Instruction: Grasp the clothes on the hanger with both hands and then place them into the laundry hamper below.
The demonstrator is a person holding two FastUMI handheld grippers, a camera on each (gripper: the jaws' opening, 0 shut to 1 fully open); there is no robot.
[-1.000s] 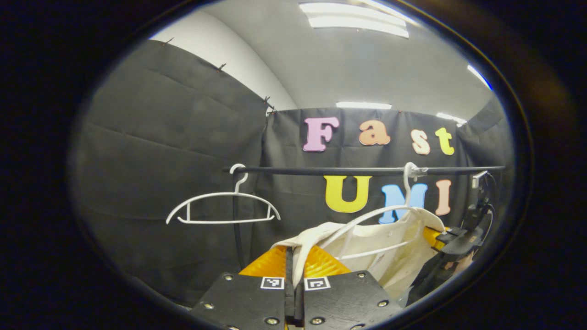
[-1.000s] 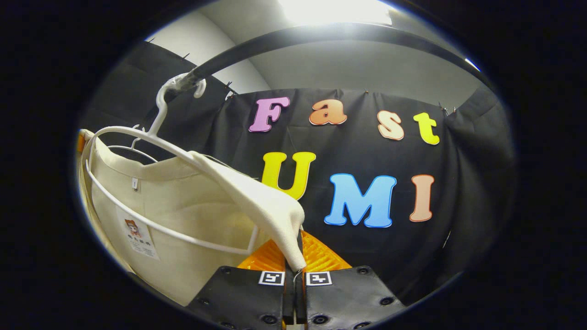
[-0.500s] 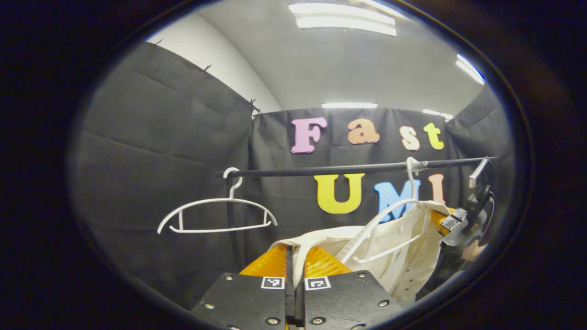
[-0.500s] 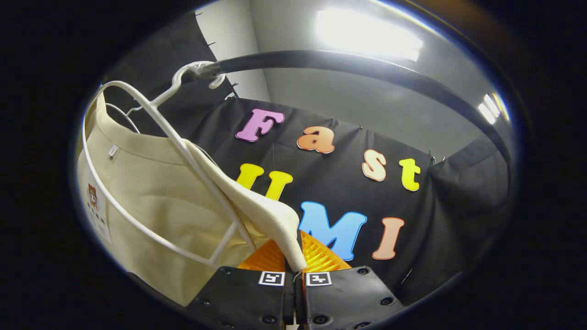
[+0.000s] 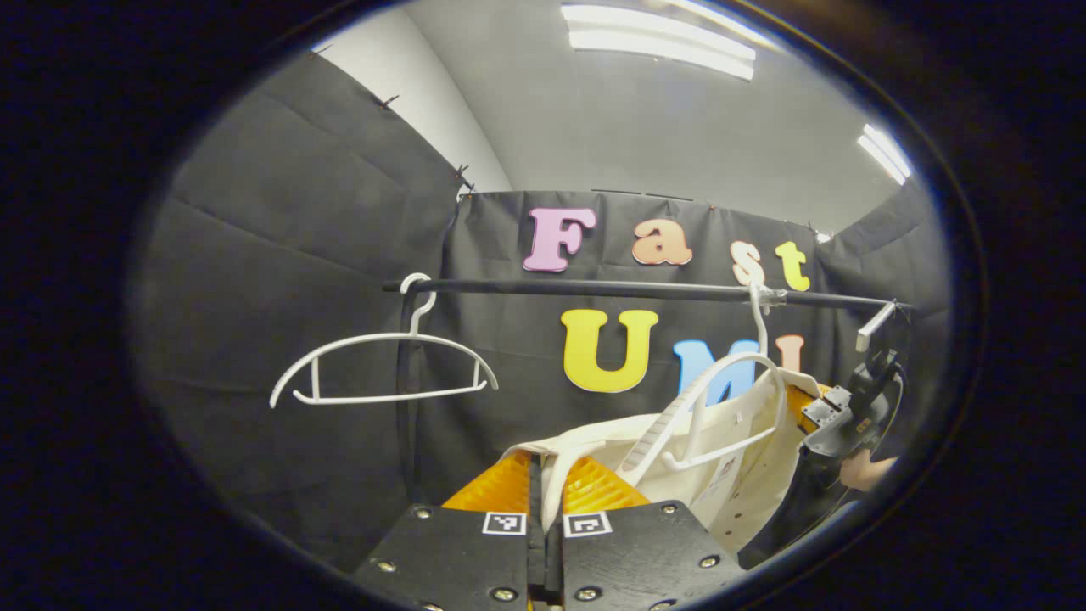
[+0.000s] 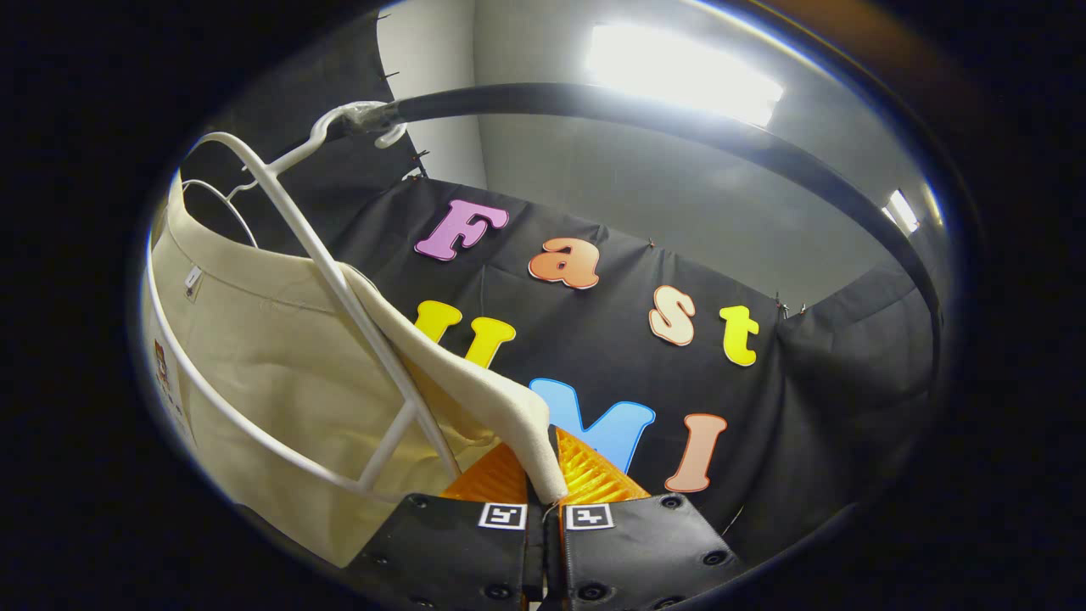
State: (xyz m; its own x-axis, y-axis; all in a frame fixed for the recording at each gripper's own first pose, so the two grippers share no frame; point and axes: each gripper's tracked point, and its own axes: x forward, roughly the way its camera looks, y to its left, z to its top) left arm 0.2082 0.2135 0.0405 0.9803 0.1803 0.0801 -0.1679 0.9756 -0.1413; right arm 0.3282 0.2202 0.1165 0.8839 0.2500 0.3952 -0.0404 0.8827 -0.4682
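A cream shirt (image 5: 730, 475) hangs partly off a white hanger (image 5: 721, 407) hooked on the black rail (image 5: 594, 289). My left gripper (image 5: 545, 484) is shut on the shirt's left shoulder, a fold of cloth pinched between its fingers. In the right gripper view the shirt (image 6: 288, 382) spreads to the left, its hanger (image 6: 339, 297) tilted, and my right gripper (image 6: 547, 475) is shut on the shirt's right shoulder tip. The right gripper (image 5: 836, 416) with a hand behind it also appears at the far right of the left gripper view.
A second white hanger (image 5: 382, 365) hangs bare at the left end of the rail, beside the rack's upright post (image 5: 405, 407). The rail (image 6: 679, 127) arcs overhead in the right gripper view. Black cloth walls close in behind and on both sides.
The clothed hanger has tilted and turned more edge-on as both grippers pull the shirt's shoulders. The right gripper has dropped and rolled further. Both stay shut on the cloth.
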